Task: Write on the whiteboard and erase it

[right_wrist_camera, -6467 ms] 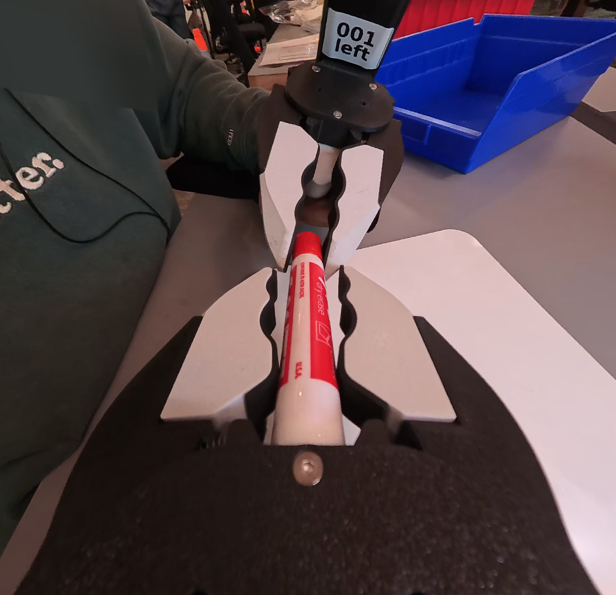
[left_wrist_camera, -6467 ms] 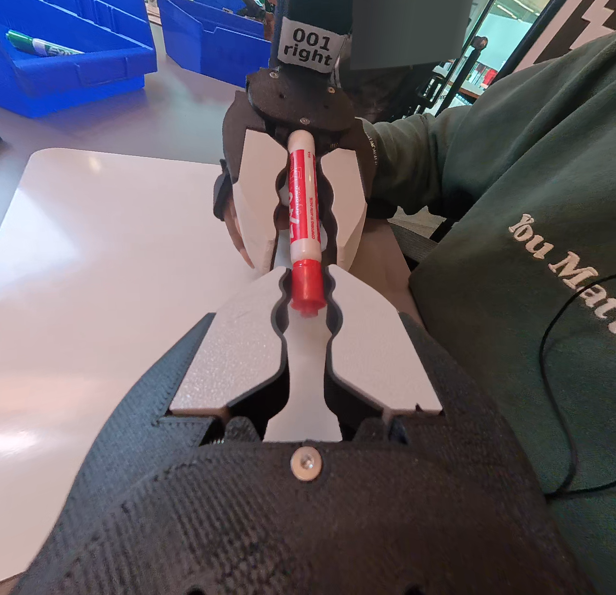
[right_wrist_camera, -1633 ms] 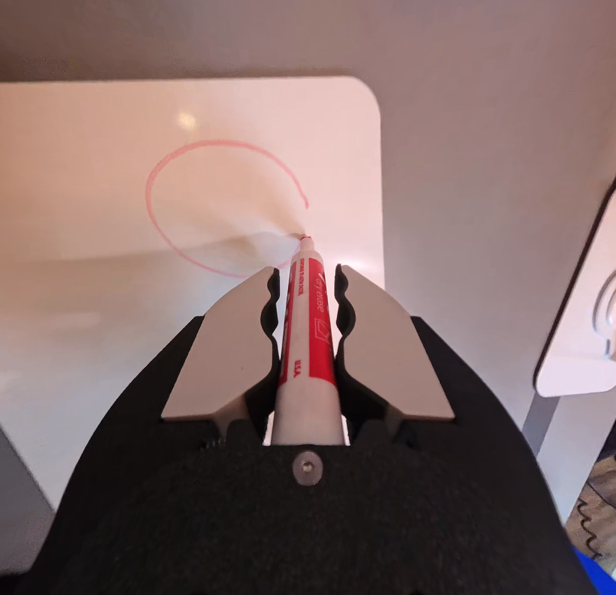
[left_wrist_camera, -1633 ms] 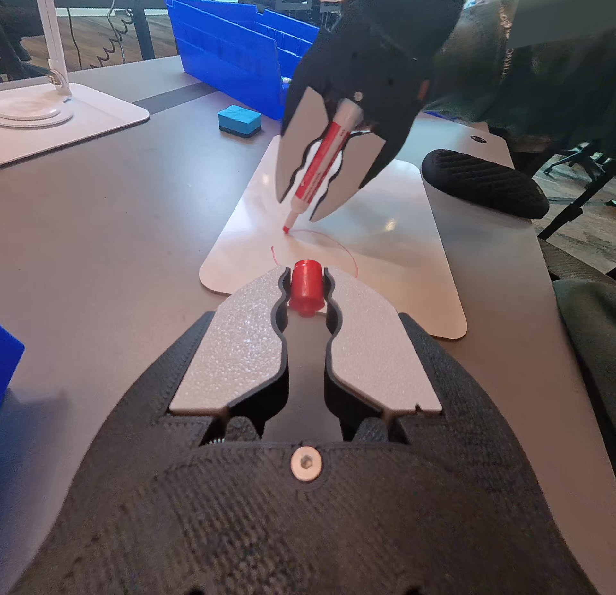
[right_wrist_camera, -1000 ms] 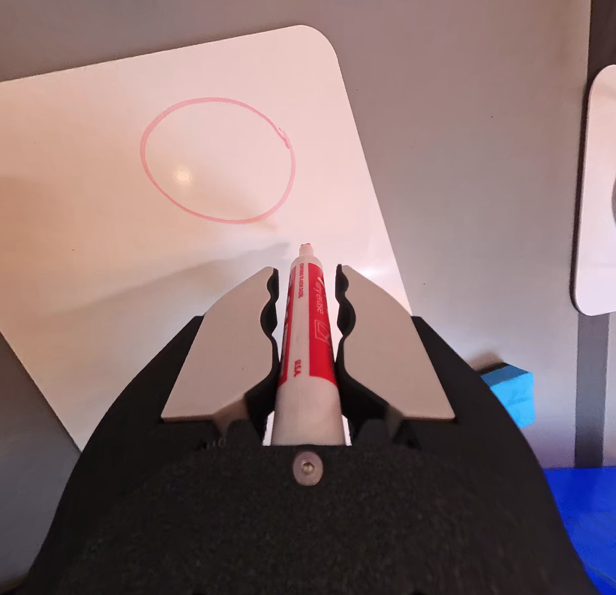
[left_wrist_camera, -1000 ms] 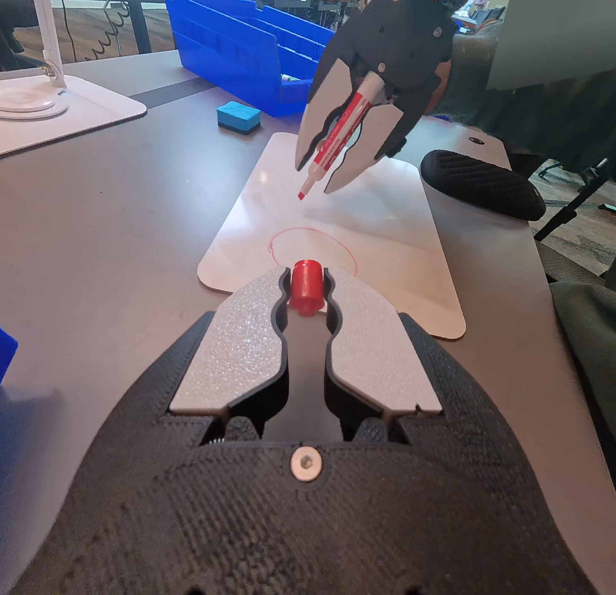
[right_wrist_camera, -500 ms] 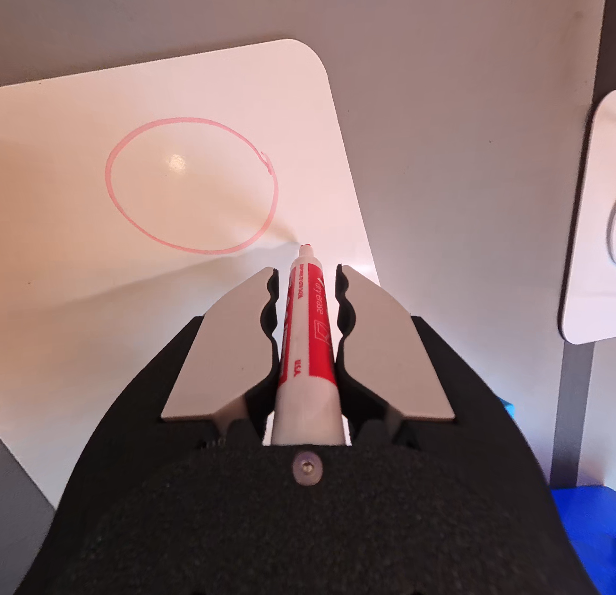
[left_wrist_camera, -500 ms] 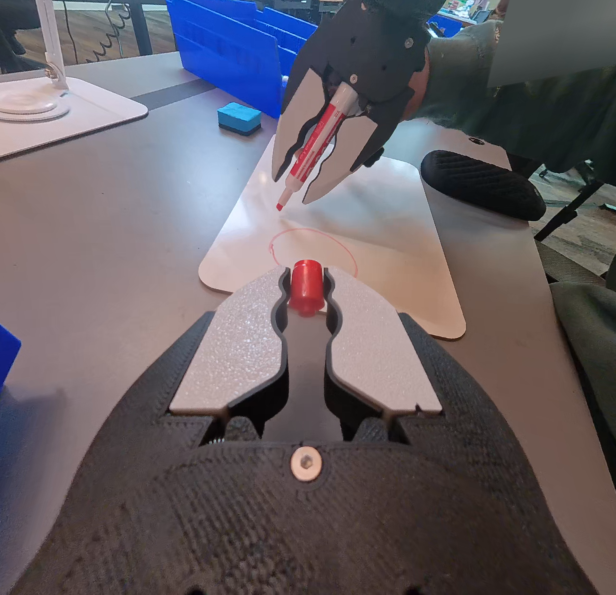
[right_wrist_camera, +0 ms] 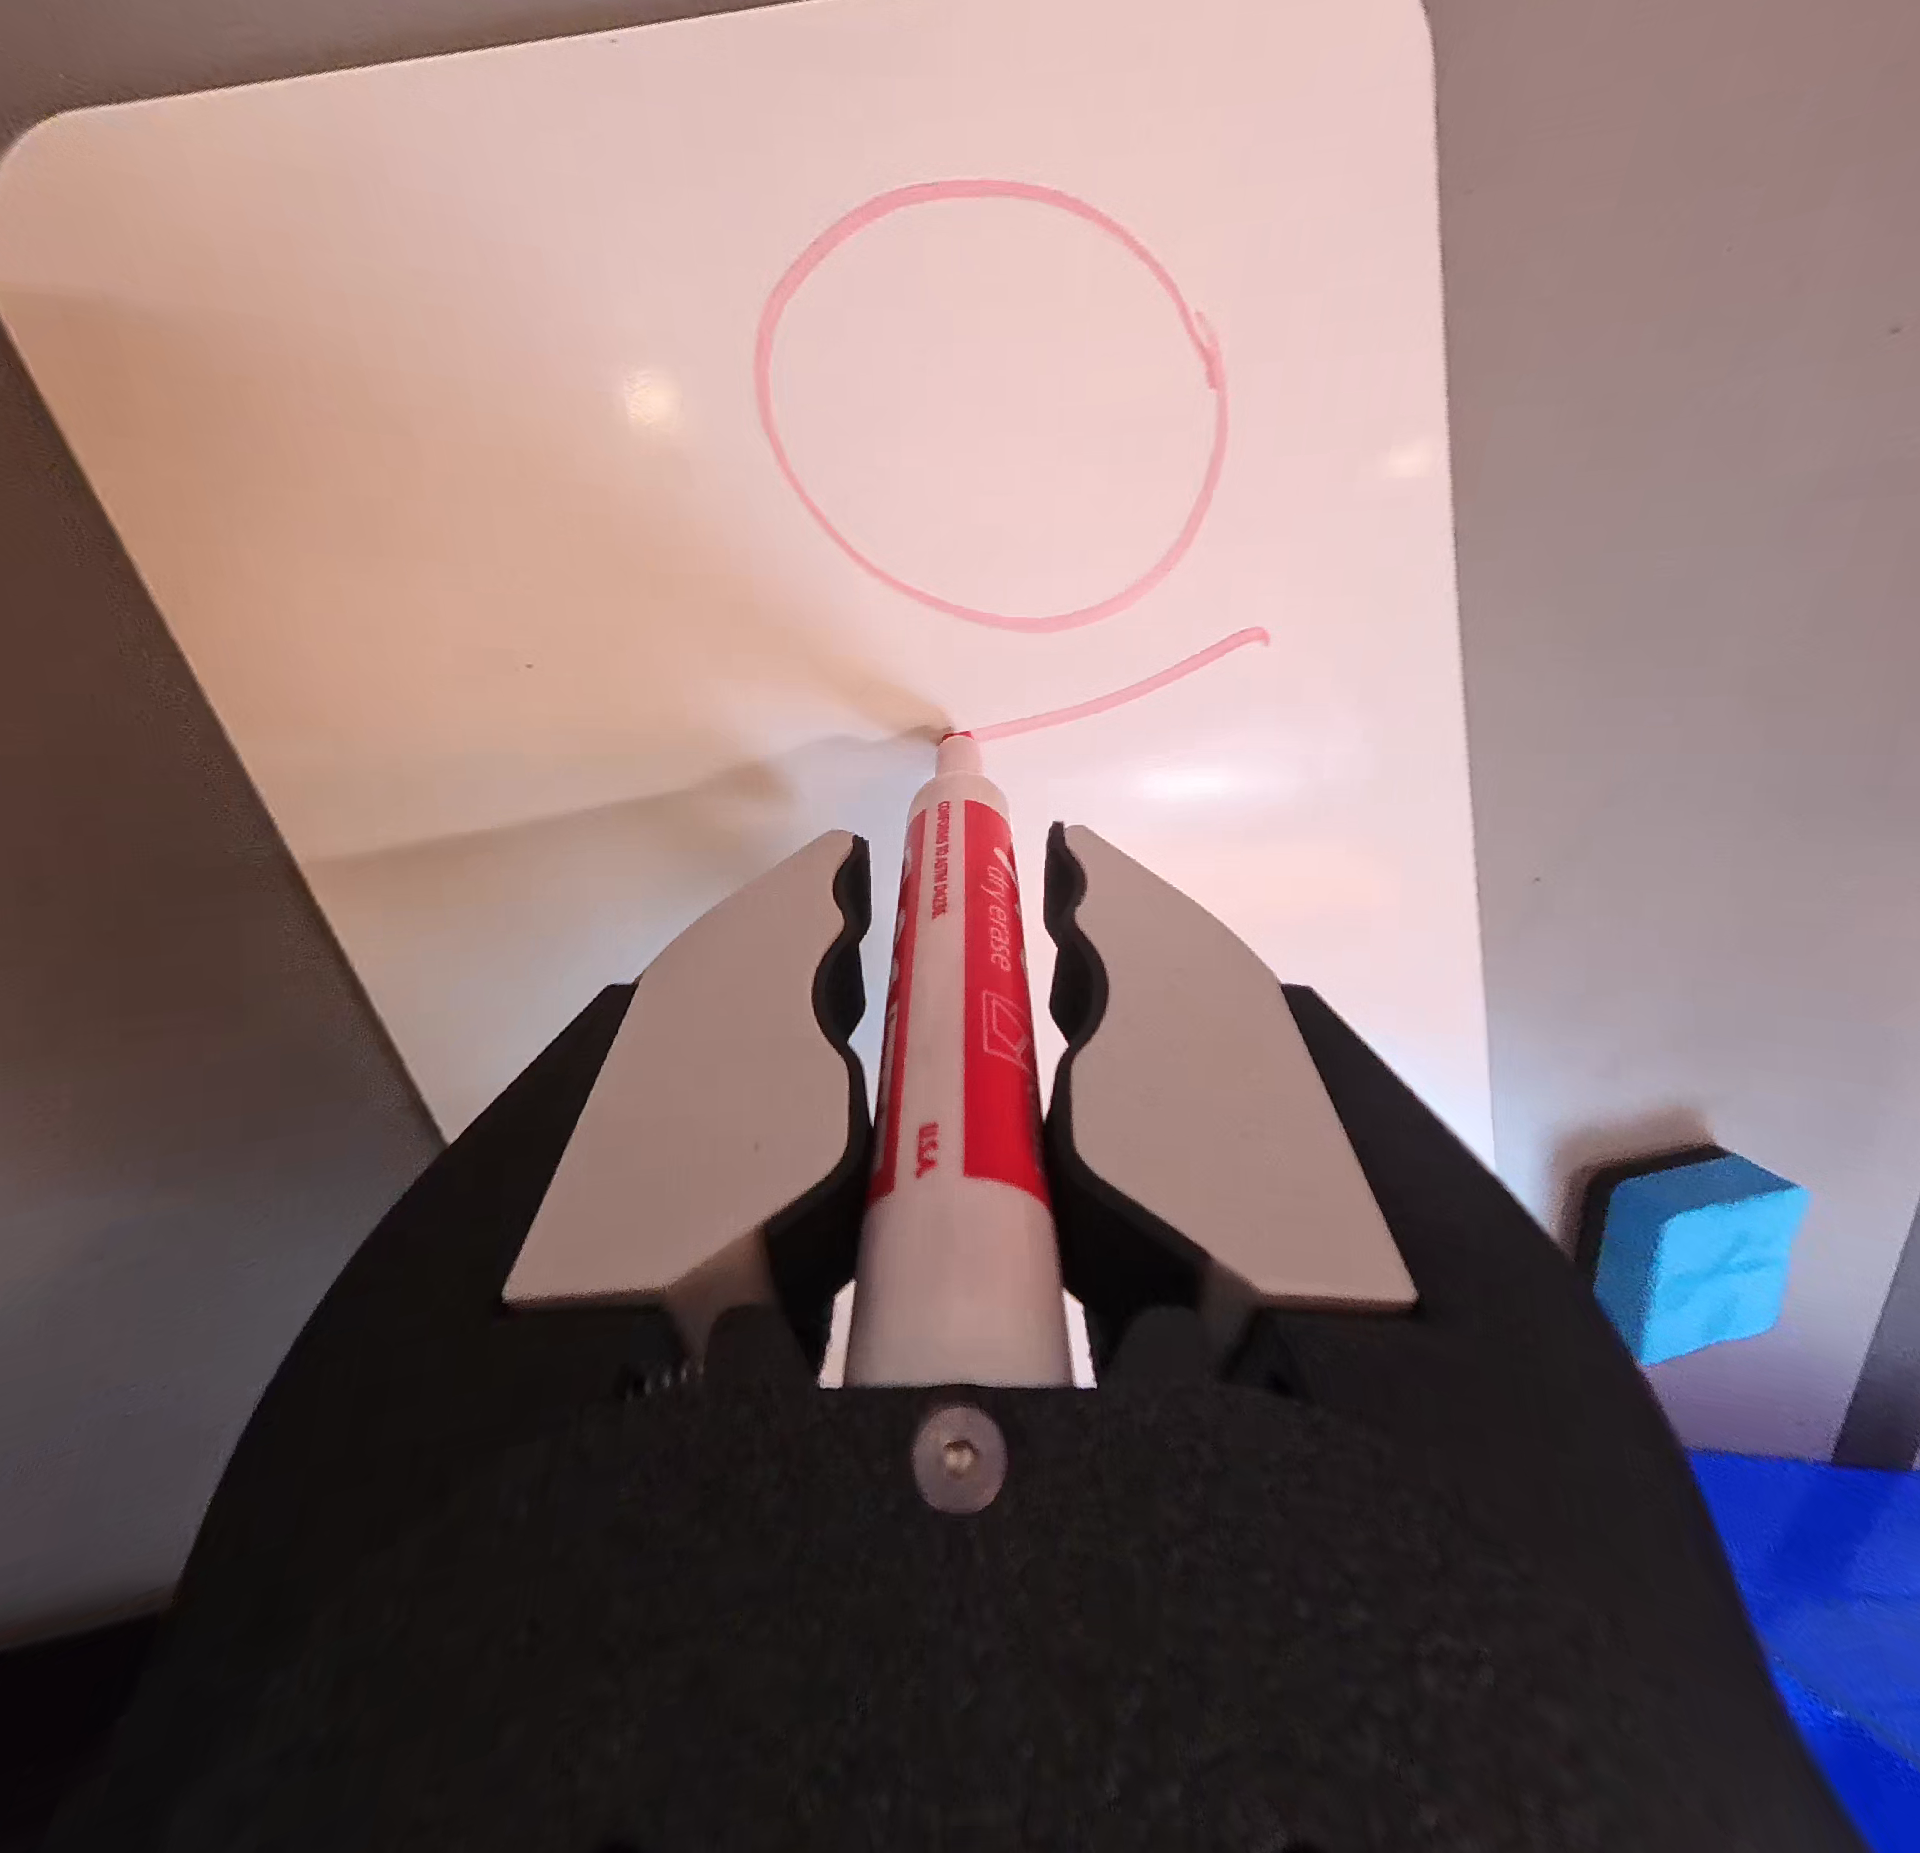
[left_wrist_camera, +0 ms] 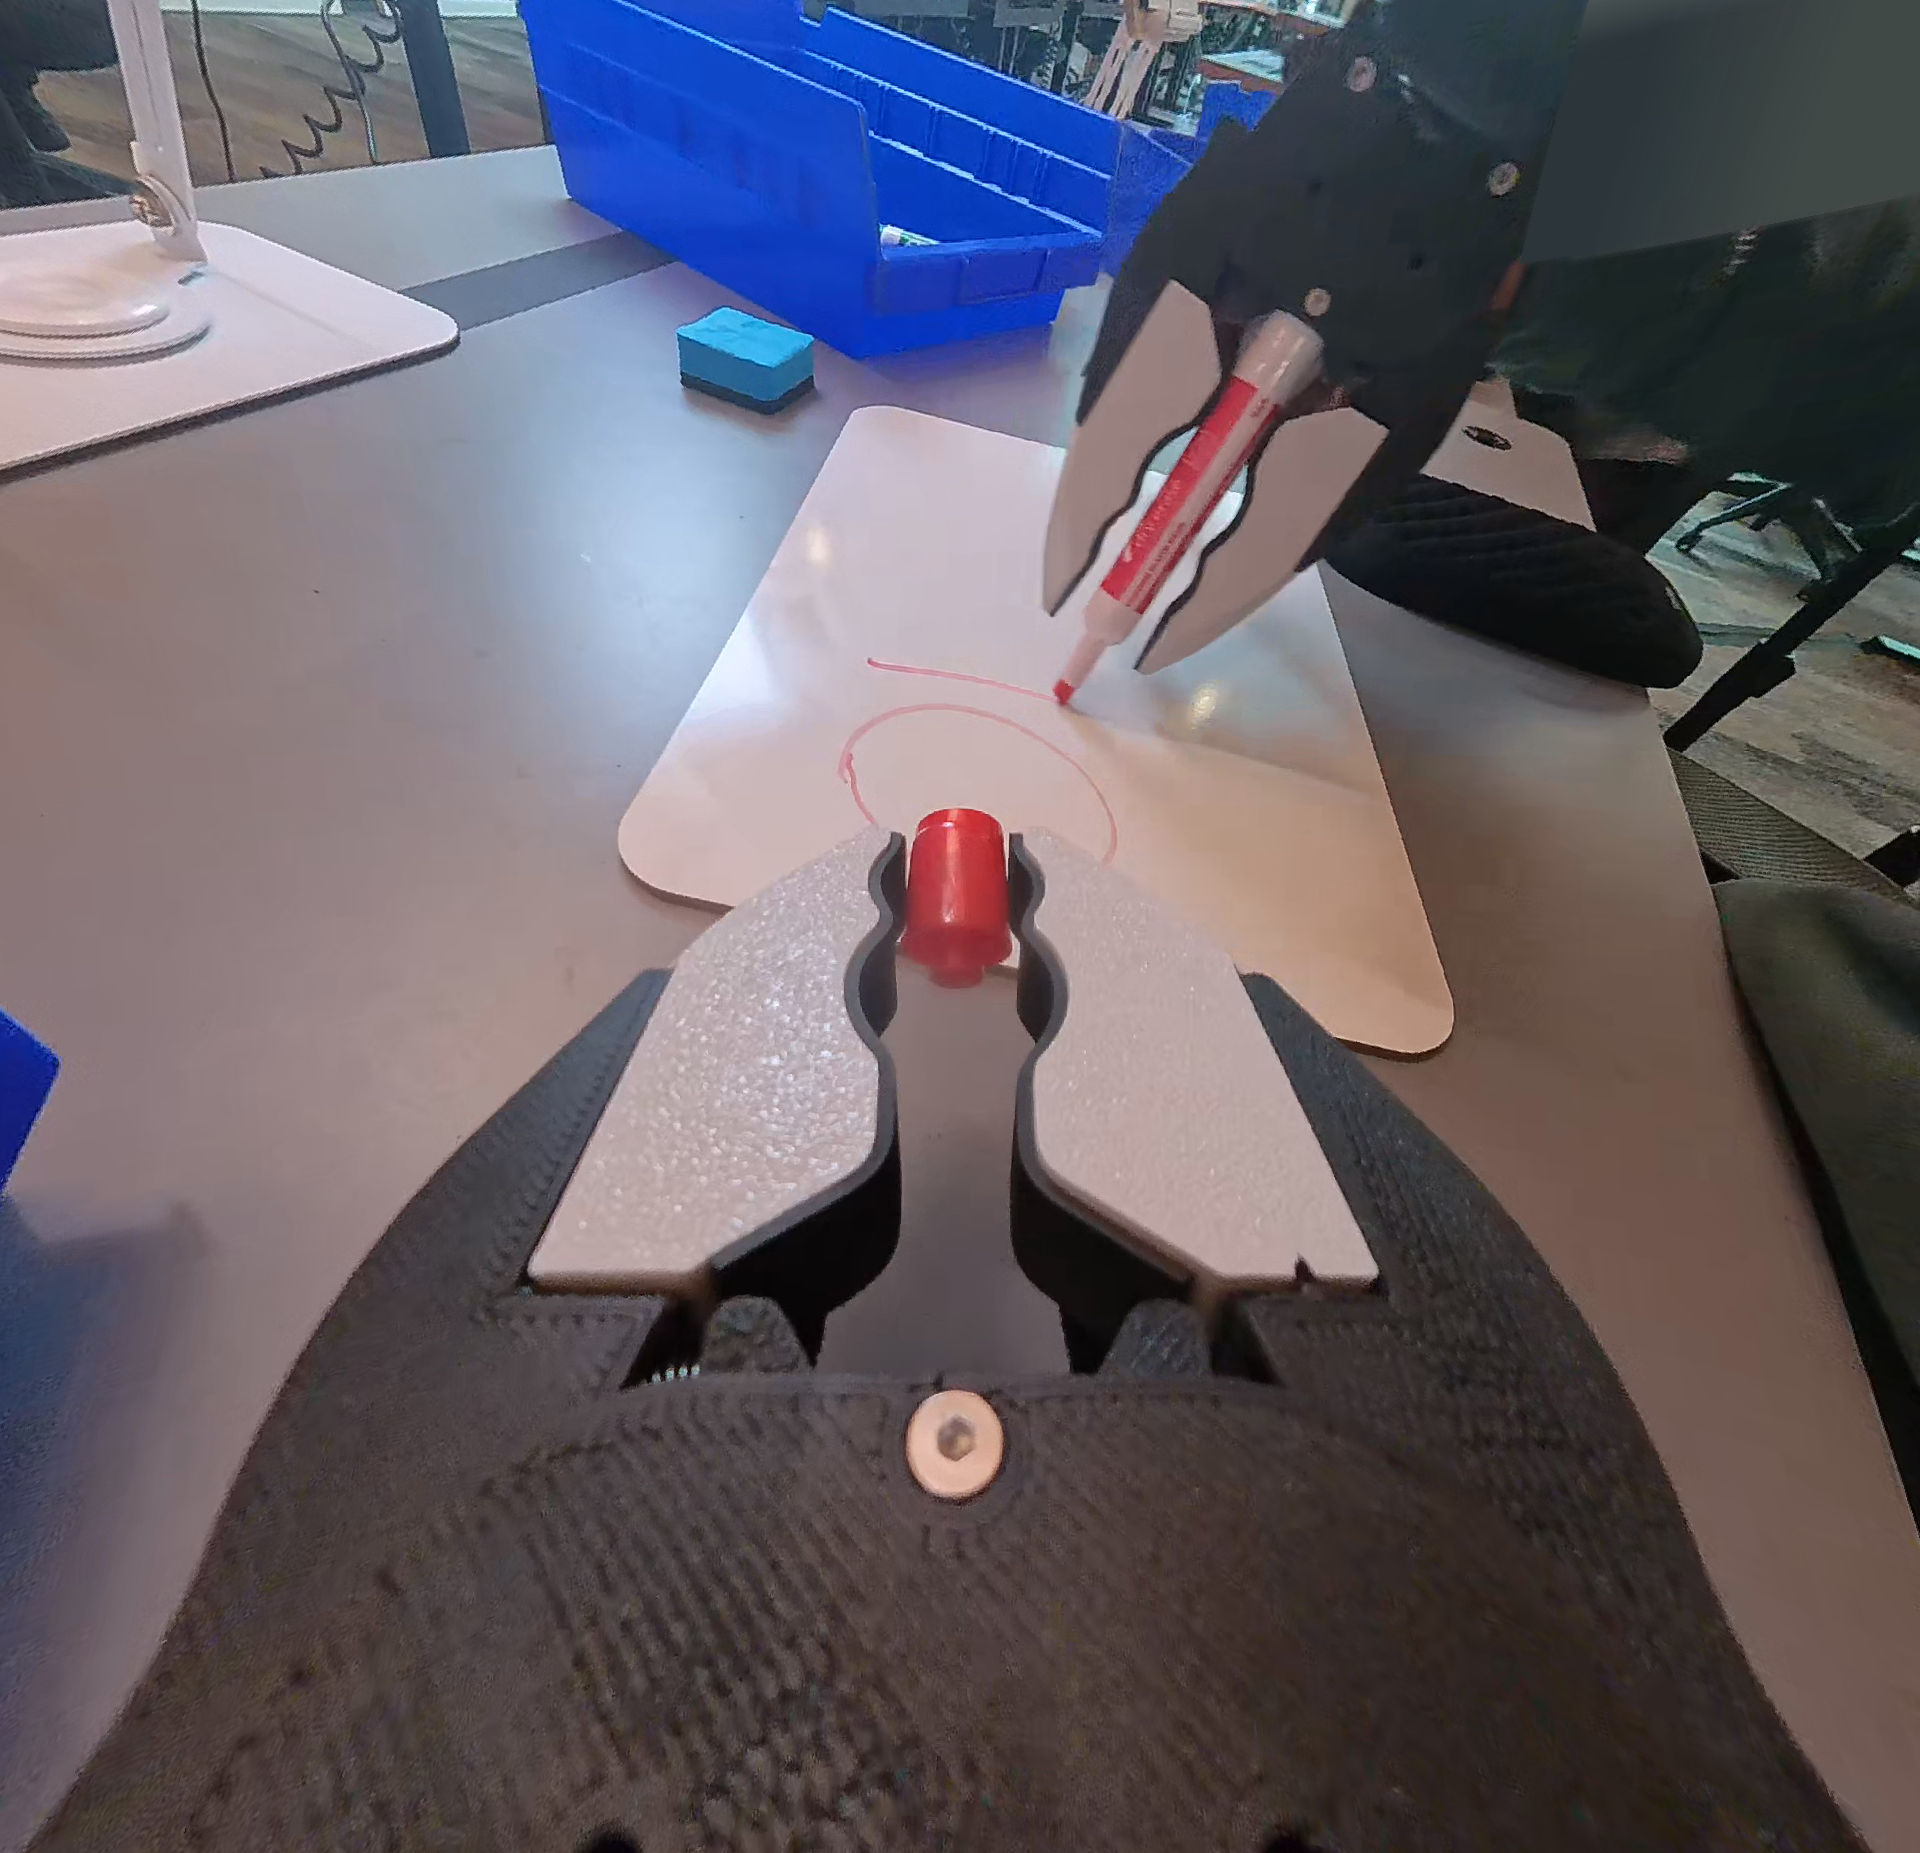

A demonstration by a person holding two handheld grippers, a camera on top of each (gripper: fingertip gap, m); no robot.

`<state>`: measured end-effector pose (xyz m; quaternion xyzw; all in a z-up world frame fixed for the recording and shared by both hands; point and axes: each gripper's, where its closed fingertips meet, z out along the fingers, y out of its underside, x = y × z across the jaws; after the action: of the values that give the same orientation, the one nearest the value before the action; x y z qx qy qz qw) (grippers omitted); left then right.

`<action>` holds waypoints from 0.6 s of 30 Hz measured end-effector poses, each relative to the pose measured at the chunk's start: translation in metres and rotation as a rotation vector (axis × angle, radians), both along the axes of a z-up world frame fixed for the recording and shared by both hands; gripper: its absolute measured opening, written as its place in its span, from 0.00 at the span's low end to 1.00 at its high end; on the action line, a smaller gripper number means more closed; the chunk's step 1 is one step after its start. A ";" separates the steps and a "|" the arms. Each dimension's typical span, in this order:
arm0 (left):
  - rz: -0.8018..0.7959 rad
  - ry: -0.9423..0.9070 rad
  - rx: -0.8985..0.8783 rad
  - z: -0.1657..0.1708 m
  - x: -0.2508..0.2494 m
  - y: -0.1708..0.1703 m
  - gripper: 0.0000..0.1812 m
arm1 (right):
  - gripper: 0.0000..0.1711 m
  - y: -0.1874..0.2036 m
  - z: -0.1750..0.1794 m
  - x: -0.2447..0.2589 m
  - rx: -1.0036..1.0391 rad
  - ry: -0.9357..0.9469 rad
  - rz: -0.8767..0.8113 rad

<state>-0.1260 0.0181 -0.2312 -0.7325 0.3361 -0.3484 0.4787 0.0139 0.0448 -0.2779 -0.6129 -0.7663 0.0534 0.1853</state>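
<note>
A white whiteboard [left_wrist_camera: 1247, 868] [right_wrist_camera: 520, 453] lies flat on the grey table. It bears a red circle [right_wrist_camera: 992, 401] and a short red curved line [right_wrist_camera: 1132, 686] beside it. My right gripper [right_wrist_camera: 954, 847] is shut on a red and white marker [right_wrist_camera: 961, 1024]; its tip touches the board at the end of the line. It also shows in the left wrist view [left_wrist_camera: 1101, 640], above the board. My left gripper [left_wrist_camera: 954, 847] is shut on the red marker cap [left_wrist_camera: 954, 910] and hovers at the board's near edge. A blue eraser [left_wrist_camera: 744, 359] [right_wrist_camera: 1694, 1263] lies on the table off the board.
Blue bins [left_wrist_camera: 810, 162] stand behind the eraser. A white lamp base [left_wrist_camera: 156, 328] is at the far left. A black padded rest [left_wrist_camera: 1507, 577] lies beyond the board's right side. A person's dark green sleeve [left_wrist_camera: 1818, 1024] is at the right edge.
The right gripper finished the circle, lifted the marker, then set the tip down again beyond the circle and drew a short curved line. The left gripper has stayed put with the cap.
</note>
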 end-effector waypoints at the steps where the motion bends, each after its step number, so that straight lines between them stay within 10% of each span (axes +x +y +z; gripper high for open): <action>1: 0.001 0.002 0.004 0.000 0.000 0.000 0.10 | 0.19 -0.002 0.000 0.001 0.002 -0.002 0.000; 18: -0.001 0.006 0.003 -0.001 0.001 0.000 0.10 | 0.19 0.024 0.000 0.061 0.026 -0.056 -0.155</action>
<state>-0.1251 0.0182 -0.2318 -0.7328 0.3383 -0.3459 0.4785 0.0745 0.0687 -0.2775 -0.6693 -0.7219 0.0120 0.1754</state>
